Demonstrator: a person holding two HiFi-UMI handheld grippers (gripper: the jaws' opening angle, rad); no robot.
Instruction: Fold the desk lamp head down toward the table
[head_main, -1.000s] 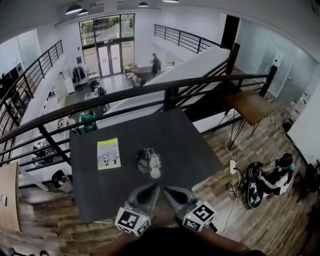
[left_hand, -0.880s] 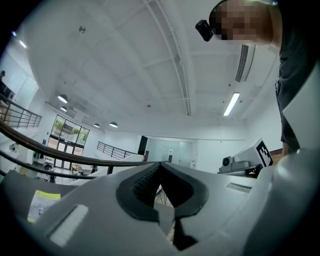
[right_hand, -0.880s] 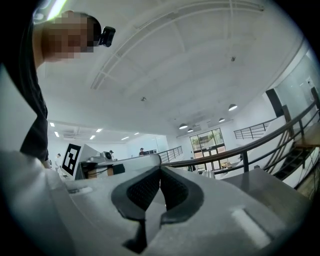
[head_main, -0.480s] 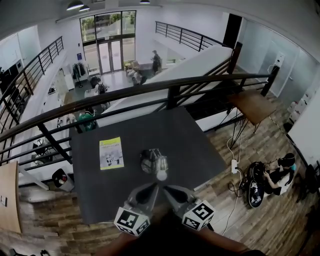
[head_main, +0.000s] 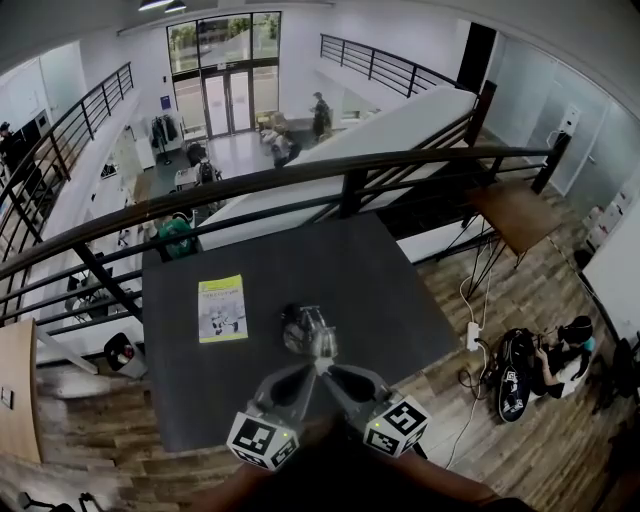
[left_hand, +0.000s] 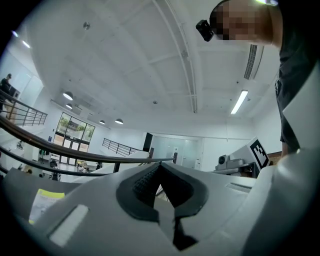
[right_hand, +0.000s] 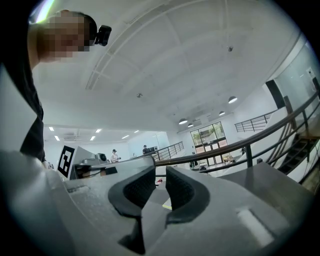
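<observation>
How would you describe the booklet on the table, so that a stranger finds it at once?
Find the dark table beside the black railing. A flat booklet lies on its left part, left of the small lamp. Only it has a yellow-green cover.

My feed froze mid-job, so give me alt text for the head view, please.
A small desk lamp sits near the front of a dark table, with the left gripper and right gripper pointing at it from the near side, tips nearly together. The right gripper's fingers have just been opening, nothing between them. A yellow booklet lies to the lamp's left.
</observation>
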